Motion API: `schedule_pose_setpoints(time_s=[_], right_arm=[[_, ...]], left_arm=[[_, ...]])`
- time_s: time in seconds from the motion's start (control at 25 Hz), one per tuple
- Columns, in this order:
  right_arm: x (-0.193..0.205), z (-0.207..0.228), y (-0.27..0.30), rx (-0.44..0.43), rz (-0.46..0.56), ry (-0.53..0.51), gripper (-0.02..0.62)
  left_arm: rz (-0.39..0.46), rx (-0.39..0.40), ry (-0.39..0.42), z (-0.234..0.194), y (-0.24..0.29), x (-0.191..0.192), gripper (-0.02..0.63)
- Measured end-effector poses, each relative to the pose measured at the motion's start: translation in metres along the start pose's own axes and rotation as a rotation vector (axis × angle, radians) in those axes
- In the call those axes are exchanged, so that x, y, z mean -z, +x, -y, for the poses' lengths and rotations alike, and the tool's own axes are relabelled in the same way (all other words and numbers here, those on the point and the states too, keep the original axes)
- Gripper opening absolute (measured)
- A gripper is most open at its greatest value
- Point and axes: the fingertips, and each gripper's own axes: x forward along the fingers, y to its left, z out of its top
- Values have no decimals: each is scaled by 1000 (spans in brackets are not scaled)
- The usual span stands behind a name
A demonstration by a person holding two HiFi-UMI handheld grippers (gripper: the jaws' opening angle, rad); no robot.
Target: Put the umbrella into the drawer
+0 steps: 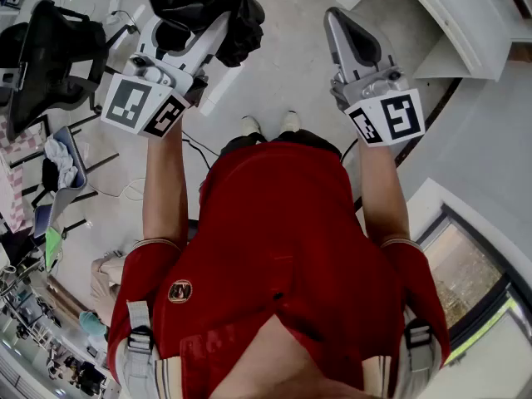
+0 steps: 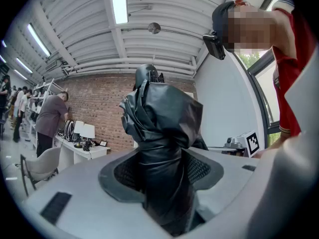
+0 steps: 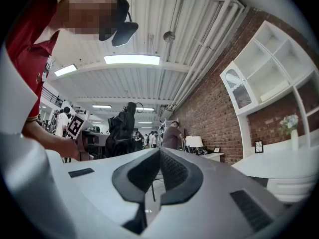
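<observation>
Brick wall (image 2: 99,108) behind; one black umbrella (image 2: 162,128) gripped by left tongs (image 2: 160,176); right tongs (image 3: 159,169) clenched, empty.

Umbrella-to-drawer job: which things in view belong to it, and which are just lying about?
Job:
- umbrella, clamped in the left gripper
- right gripper, shut, empty
- no drawer clearly in view

Lying about:
- black chair
- desk lamps
- white wall shelves

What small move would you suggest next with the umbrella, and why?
Probably turn toward the white cabinet: the left gripper clamps the black umbrella, the right gripper is shut and empty, and no open drawer shows yet.
</observation>
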Motion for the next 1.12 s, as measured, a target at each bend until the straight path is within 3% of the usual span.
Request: schedule_pose_setpoints(time_s=[0.16, 0.52, 0.72, 1.12], right_arm=[[2, 34, -73, 86, -39, 14, -2], [-9, 42, -66, 112, -48, -43, -2], [-14, 71, -93, 160, -8, -27, -2], [-13, 134, -117, 234, -13, -20, -2]], left_arm=[[-32, 75, -40, 63, 38, 19, 239], [12, 94, -51, 48, 44, 14, 239], [-7, 122, -18, 68, 73, 10, 239], [-37, 151, -36, 77, 132, 17, 239]])
